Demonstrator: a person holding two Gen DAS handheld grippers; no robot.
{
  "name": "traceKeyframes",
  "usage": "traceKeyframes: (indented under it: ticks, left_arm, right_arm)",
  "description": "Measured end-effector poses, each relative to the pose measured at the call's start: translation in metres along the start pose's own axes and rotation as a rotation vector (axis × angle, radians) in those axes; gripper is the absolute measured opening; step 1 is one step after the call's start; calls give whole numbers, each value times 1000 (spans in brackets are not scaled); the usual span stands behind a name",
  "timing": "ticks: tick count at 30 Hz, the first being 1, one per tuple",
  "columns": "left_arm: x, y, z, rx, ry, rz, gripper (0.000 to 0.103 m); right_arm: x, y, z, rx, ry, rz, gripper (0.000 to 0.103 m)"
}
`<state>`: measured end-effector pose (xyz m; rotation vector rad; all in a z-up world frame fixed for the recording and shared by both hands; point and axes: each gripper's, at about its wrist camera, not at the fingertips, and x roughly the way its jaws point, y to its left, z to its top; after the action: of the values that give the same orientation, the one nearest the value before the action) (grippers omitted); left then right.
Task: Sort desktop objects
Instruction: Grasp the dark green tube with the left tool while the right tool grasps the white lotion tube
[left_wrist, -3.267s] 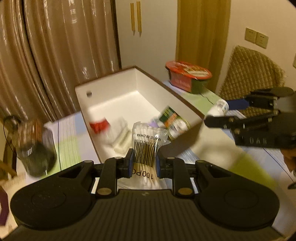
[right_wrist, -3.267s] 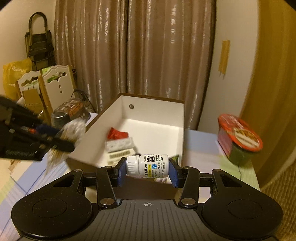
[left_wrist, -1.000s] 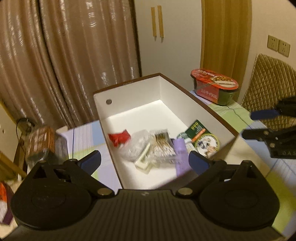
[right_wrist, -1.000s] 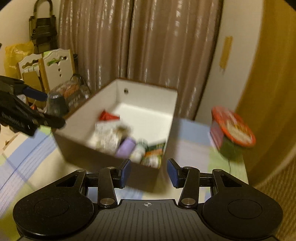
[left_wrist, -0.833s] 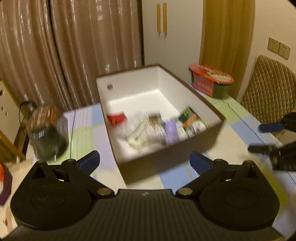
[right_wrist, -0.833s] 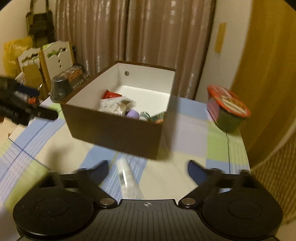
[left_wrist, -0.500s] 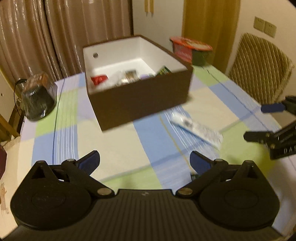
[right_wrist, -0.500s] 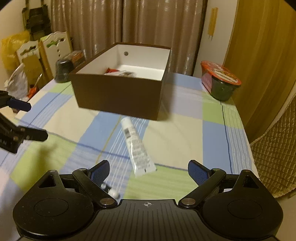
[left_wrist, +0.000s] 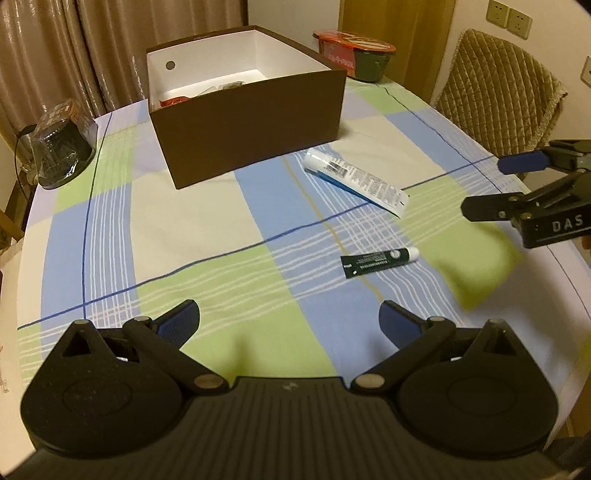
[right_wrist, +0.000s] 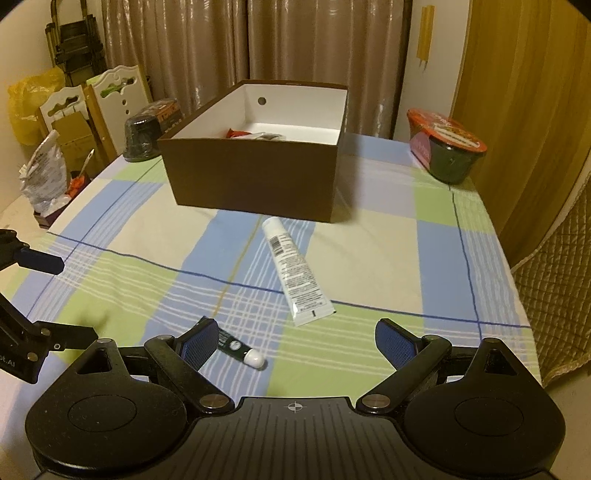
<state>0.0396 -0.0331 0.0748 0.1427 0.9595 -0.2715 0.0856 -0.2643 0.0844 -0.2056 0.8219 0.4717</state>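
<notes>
Jaws wide — right gripper (right_wrist: 295, 341) above soft white tube (right_wrist: 296, 269)

**Your room under warm lamplight**

Behind your checked tablecloth (right_wrist: 436, 258) hang shiny brown curtains (right_wrist: 295, 44), with a cream wall (right_wrist: 428, 85) and golden drape (right_wrist: 524, 110) to their right. You have a quilted chair (left_wrist: 498, 96), wall sockets (left_wrist: 509, 16), and white carved panels (right_wrist: 96, 96) stacked at the left.

Right gripper (left_wrist: 524, 184) body: I read "DAS".
White tube (right_wrist: 295, 273): I see a barcode, print unreadable.
</notes>
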Motion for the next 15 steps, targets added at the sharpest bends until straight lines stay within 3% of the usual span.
traceKeyframes:
  ticks: [15]
  left_arm:
    - [-2,-4,-4,39,-8,-42,102]
  right_arm:
    - [3,6,1,-14,17,1,94]
